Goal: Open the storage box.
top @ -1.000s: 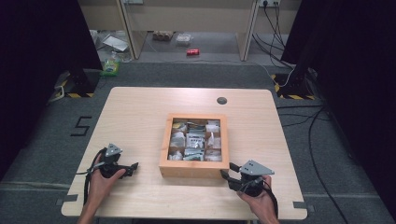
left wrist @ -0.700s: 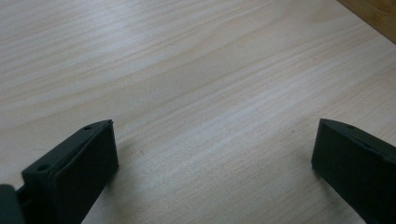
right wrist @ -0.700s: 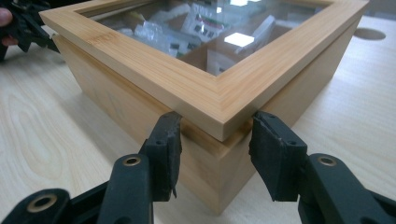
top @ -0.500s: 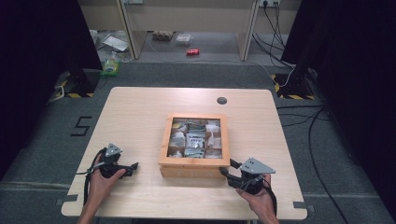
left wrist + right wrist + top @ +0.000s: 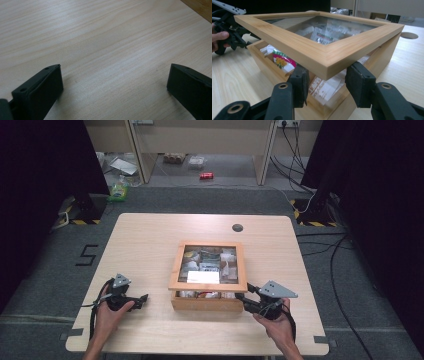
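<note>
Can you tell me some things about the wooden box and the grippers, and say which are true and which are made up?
1. The lid of the wooden box is lifted at the near edge. True.
2. The right hand-held gripper grips a corner of the lid. True.
3. The left hand-held gripper is holding a packet. False: its jaws are open over the bare table.
4. The lid is solid wood all over. False: it has a clear pane, and packets show through it.
5. The box is empty. False: packets lie inside.
</note>
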`<state>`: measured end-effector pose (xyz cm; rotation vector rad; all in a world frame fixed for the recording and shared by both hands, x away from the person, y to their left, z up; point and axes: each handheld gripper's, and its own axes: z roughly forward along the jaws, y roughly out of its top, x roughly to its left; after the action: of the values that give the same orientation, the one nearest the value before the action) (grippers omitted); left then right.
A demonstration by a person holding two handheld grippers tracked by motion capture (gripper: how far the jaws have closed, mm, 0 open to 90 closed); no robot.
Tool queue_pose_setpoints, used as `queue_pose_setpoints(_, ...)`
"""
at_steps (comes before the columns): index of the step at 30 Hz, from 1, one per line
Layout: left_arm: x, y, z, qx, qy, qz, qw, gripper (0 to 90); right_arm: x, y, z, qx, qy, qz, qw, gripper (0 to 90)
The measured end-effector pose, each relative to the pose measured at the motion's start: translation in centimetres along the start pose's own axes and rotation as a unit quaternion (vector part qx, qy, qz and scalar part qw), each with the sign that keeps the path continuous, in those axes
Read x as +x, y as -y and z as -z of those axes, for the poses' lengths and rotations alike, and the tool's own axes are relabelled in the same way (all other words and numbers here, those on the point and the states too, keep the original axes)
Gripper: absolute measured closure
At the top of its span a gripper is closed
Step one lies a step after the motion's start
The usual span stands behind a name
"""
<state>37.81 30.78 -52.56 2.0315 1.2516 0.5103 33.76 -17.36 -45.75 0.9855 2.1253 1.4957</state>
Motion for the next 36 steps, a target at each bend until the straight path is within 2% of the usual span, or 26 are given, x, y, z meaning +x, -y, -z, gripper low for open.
queue_pose_setpoints(13, 0.0, 0.0, 0.0, 0.000, 0.000, 0.001, 1.0000, 0.0, -1.3, -1.6, -0.8, -0.019, -0.007, -0.009, 0.9997, 54.6)
queue_pose_setpoints(28, 0.0, 0.0, 0.0, 0.000, 0.000, 0.000, 1.0000, 0.0, -1.9, -3.5, -1.7, -0.038, -0.010, -0.001, 0.9992, 55.2)
queue_pose_setpoints(36, 0.0, 0.0, 0.0, 0.000, 0.000, 0.000, 1.0000, 0.0, -2.1, -4.1, -2.5, -0.042, -0.009, -0.008, 0.9990, 55.8)
